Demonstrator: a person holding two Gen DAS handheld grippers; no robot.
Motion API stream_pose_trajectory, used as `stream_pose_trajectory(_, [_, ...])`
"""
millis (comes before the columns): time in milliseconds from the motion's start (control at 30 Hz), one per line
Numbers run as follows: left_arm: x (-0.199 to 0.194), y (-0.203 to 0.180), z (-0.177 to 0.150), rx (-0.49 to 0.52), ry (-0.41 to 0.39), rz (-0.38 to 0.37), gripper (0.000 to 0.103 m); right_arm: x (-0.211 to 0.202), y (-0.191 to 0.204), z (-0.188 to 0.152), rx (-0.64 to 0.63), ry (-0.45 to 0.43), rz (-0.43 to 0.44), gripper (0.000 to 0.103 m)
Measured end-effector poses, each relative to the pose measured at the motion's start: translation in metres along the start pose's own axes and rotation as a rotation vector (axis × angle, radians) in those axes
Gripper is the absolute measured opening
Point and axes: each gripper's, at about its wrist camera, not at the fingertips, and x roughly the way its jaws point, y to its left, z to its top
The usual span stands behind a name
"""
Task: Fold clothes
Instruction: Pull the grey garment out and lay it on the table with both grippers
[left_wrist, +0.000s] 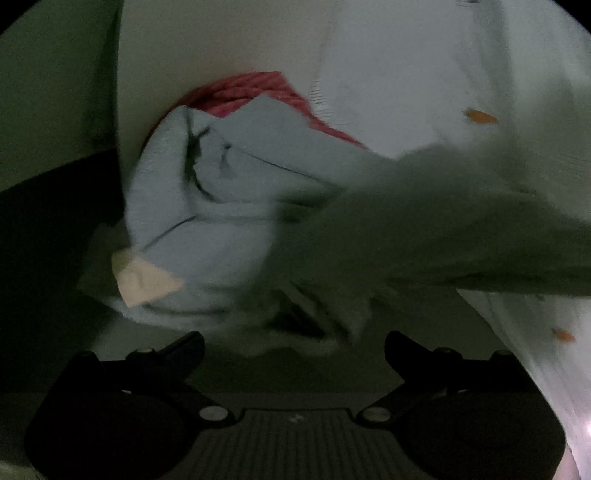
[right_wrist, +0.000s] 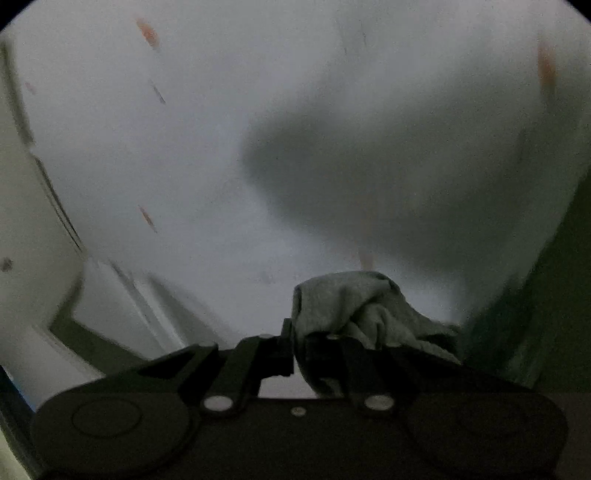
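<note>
Right gripper (right_wrist: 295, 343) clamps grey cloth (right_wrist: 354, 306) bunched at its tips.

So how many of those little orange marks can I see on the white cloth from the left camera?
2. One orange mark sits upper right on the white cloth, another lower right. The grey garment may hide more.

Left wrist view: the bundled garment (left_wrist: 207, 206) sits ahead of the left tongs (left_wrist: 293, 345), partly on top of a knit piece (left_wrist: 255, 90) behind it. A sheet (left_wrist: 399, 74) spreads off to the right, and a blurred cloth (left_wrist: 443, 221) crosses in front.
</note>
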Motion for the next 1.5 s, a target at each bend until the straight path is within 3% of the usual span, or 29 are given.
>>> stream_pose_trajectory(100, [-0.017,-0.014,-0.038,0.007,0.022,-0.024,0.102,-0.114,0.021,0.06,-0.154,-0.199,-0.099,0.005])
stream_pose_trajectory(167, [-0.029,-0.028,-0.067,0.008,0.054,-0.059,0.102,-0.192,0.028,0.092,-0.281,-0.302,-0.269,0.007])
stream_pose_trajectory(233, [-0.038,-0.045,-0.097,0.027,0.085,-0.087,0.102,-0.247,0.025,0.114,-0.431,-0.298,-0.53,0.024])
stream_pose_trajectory(267, [-0.039,-0.051,-0.112,0.038,0.105,-0.09,0.102,-0.266,0.018,0.121,-0.5,-0.262,-0.724,0.048])
stream_pose_trajectory(333, [-0.037,-0.063,-0.14,0.059,0.147,-0.094,0.102,-0.299,-0.001,0.124,-0.62,-0.169,-1.105,0.05])
stream_pose_trajectory(367, [-0.034,-0.068,-0.153,0.067,0.168,-0.099,0.102,-0.315,-0.011,0.121,-0.644,-0.137,-1.21,0.05])
stream_pose_trajectory(400, [-0.032,-0.073,-0.166,0.076,0.19,-0.104,0.102,-0.332,-0.019,0.118,-0.638,-0.104,-1.261,0.05])
stream_pose_trajectory(533, [-0.016,-0.087,-0.2,0.044,0.305,-0.12,0.102,-0.382,-0.033,0.111,-0.438,-0.049,-1.195,0.051])
stream_pose_trajectory(767, [0.027,-0.089,-0.214,-0.052,0.422,-0.088,0.1,-0.421,-0.059,0.112,-0.203,-0.089,-1.086,0.052])
stream_pose_trajectory(867, [0.031,-0.084,-0.214,-0.087,0.399,-0.035,0.092,-0.426,-0.078,0.121,-0.215,-0.101,-1.129,0.052])
stream_pose_trajectory(1033, [0.046,-0.07,-0.2,-0.161,0.305,0.037,0.079,-0.397,-0.108,0.139,-0.267,-0.1,-1.23,0.053])
stream_pose_trajectory(1167, [0.067,-0.063,-0.191,-0.211,0.294,0.113,0.07,-0.364,-0.121,0.154,-0.324,-0.038,-1.283,0.053])
stream_pose_trajectory(1200, [0.069,-0.063,-0.189,-0.223,0.291,0.127,0.069,-0.358,-0.125,0.156,-0.34,-0.019,-1.293,0.047])
stream_pose_trajectory(1233, [0.07,-0.064,-0.187,-0.226,0.274,0.13,0.061,-0.352,-0.128,0.158,-0.36,-0.001,-1.299,0.04])
stream_pose_trajectory(1267, [0.07,-0.066,-0.186,-0.203,0.257,0.123,0.052,-0.349,-0.128,0.159,-0.382,0.012,-1.302,0.026])
stream_pose_trajectory(1300, [0.071,-0.068,-0.184,-0.177,0.24,0.114,0.033,-0.347,-0.128,0.159,-0.406,0.02,-1.307,0.013])
stream_pose_trajectory(1333, [0.074,-0.07,-0.182,-0.157,0.242,0.134,0.015,-0.346,-0.126,0.16,-0.43,0.023,-1.311,0.009])
stream_pose_trajectory(1400, [0.078,-0.069,-0.18,-0.163,0.244,0.154,0.004,-0.348,-0.12,0.161,-0.47,0.007,-1.304,0.003])
stream_pose_trajectory(1500, [0.073,-0.069,-0.17,-0.181,0.208,0.119,0.001,-0.358,-0.1,0.168,-0.504,-0.079,-1.267,0.002])
